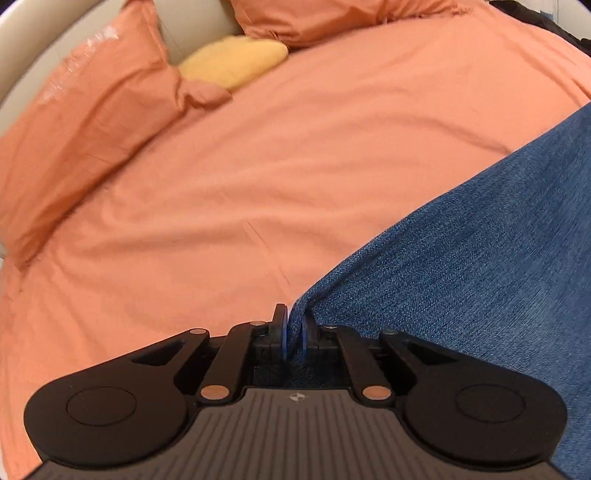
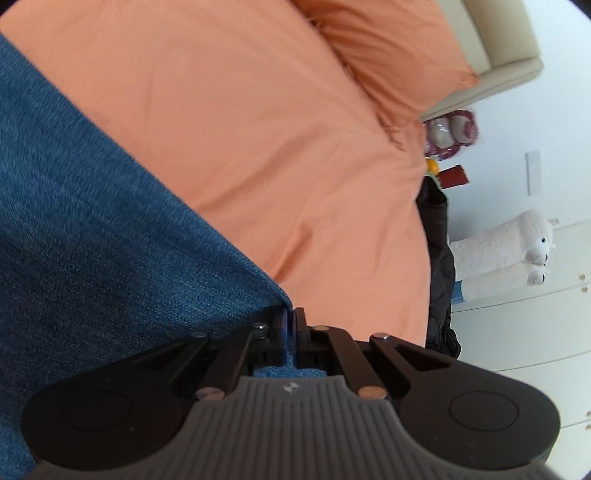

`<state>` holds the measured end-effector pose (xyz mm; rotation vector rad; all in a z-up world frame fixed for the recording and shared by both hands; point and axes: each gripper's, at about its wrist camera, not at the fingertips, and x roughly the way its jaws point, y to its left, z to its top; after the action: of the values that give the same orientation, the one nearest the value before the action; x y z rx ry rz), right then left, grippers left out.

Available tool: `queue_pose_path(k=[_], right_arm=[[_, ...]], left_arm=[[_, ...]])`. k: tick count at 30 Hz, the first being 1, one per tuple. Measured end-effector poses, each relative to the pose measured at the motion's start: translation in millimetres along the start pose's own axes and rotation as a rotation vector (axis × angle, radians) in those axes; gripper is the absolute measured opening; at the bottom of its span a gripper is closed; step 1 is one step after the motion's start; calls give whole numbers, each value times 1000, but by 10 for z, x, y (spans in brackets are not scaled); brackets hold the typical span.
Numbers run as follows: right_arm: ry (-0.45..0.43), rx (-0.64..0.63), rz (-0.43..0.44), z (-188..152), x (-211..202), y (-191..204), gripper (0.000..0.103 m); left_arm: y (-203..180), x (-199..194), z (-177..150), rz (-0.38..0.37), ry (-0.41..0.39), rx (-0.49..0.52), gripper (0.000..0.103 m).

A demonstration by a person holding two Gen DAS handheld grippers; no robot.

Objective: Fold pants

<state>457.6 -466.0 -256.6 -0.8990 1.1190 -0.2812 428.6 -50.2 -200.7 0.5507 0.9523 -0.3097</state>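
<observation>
The blue denim pants (image 1: pixel 480 236) fill the right side of the left wrist view, stretched taut above the orange bed cover (image 1: pixel 258 155). My left gripper (image 1: pixel 294 325) is shut on a corner of the pants. In the right wrist view the pants (image 2: pixel 92 221) fill the left side. My right gripper (image 2: pixel 291 321) is shut on another corner of the pants, with denim showing between the jaws. The cloth runs between the two grippers.
Orange pillows (image 1: pixel 92 110) and a yellow cushion (image 1: pixel 236 61) lie at the head of the bed by a beige headboard (image 2: pixel 491 33). Past the bed edge in the right wrist view stand a dark garment (image 2: pixel 439 258), a white plush toy (image 2: pixel 517 247) and white cabinets (image 2: pixel 535 332).
</observation>
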Motion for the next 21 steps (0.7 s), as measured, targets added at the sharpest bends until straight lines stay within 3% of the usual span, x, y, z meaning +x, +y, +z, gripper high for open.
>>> queue_pose_path(k=[3, 5, 6, 7, 9, 13, 21], right_arm=[[20, 8, 9, 36, 61, 76, 0], [30, 34, 13, 52, 66, 90, 0], [35, 41, 16, 55, 57, 92, 7], [42, 47, 8, 53, 44, 90, 20], [45, 68, -9, 41, -37, 62, 36], [26, 209, 77, 1, -373, -71, 39], [-82, 425, 423, -105, -1557, 289, 44]], left_arm=[[17, 66, -10, -17, 4, -25, 21], [52, 34, -38, -12, -11, -38, 45], [87, 17, -32, 0, -28, -45, 66], [124, -33, -47, 1, -45, -48, 68], [222, -153, -76, -8, -59, -58, 68], [489, -546, -257, 11, -80, -78, 68], [1333, -1345, -972, 63, -60, -297, 69]])
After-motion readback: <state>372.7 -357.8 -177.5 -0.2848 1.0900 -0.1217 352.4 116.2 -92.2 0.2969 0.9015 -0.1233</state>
